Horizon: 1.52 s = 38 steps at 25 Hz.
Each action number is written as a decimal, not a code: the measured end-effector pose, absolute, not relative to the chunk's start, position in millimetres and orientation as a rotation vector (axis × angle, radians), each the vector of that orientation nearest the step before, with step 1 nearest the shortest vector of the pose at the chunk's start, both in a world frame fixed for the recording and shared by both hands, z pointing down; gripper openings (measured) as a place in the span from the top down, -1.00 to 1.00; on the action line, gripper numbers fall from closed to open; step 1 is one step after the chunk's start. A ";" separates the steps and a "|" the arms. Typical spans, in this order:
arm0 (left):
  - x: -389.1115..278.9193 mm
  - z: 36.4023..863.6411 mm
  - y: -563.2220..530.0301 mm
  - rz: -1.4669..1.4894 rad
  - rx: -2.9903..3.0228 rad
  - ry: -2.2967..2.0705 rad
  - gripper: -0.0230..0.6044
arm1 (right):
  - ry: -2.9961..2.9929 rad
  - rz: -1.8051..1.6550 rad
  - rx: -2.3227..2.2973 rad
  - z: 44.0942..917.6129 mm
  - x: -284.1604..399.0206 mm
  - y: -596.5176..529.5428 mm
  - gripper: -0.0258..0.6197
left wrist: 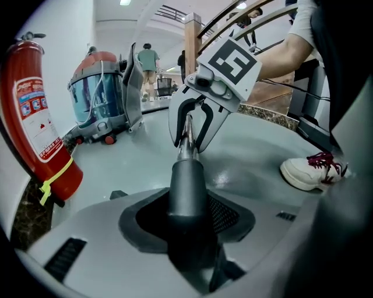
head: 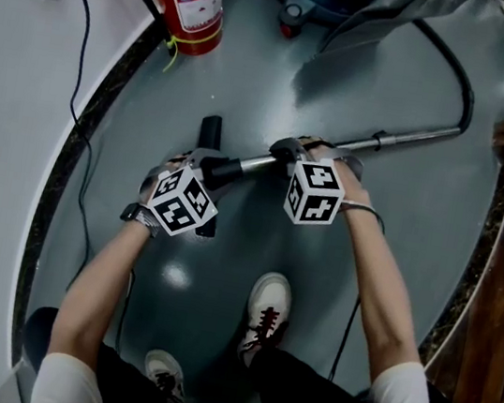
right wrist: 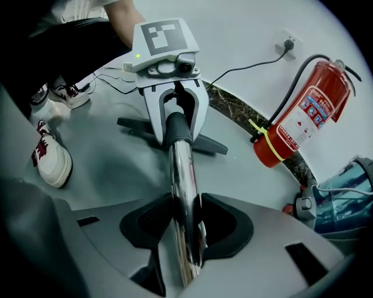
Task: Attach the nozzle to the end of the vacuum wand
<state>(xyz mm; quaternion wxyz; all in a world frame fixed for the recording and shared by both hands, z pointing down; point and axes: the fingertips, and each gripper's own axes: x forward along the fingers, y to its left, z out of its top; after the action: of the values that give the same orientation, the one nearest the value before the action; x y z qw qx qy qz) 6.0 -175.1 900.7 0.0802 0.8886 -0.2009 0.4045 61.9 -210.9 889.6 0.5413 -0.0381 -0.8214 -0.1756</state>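
Head view: left gripper (head: 207,172) clamps nozzle (head: 211,131) neck left of centre, right gripper (head: 290,151) clamps wand (head: 404,139) | Left gripper view: neck meets chrome tube mid-frame | Right gripper view: tube runs straight up; I'd keep both aligned, push and twist gently.

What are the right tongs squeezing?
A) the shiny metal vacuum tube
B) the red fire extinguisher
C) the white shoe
A: in the right gripper view, the right tongs are clamped on the shiny metal vacuum tube, which runs between their black pads.
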 end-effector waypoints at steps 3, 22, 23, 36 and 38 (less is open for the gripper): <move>6.3 900.2 -175.2 1.246 2.655 -0.591 0.37 | -1.949 -0.428 -0.083 889.1 62.0 -211.0 0.41; 4.6 896.4 -182.2 1.382 2.729 -0.579 0.36 | -2.003 -0.388 -0.041 884.6 56.9 -213.9 0.41; 4.8 896.0 -182.5 1.354 2.724 -0.581 0.36 | -2.006 -0.388 -0.038 883.6 56.6 -214.4 0.41; 11.3 901.0 -177.8 1.202 2.661 -0.500 0.36 | -2.012 -0.404 -0.035 883.1 53.0 -209.3 0.41; 11.3 904.3 -177.6 1.264 2.670 -0.504 0.36 | -2.004 -0.403 -0.045 886.5 52.7 -207.7 0.41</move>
<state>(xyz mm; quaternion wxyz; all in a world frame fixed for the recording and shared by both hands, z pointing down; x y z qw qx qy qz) 11.3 -177.6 904.3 0.0725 0.8886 -0.1679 0.4206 52.7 -207.7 886.5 0.5216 -0.0190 -0.8362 -0.1682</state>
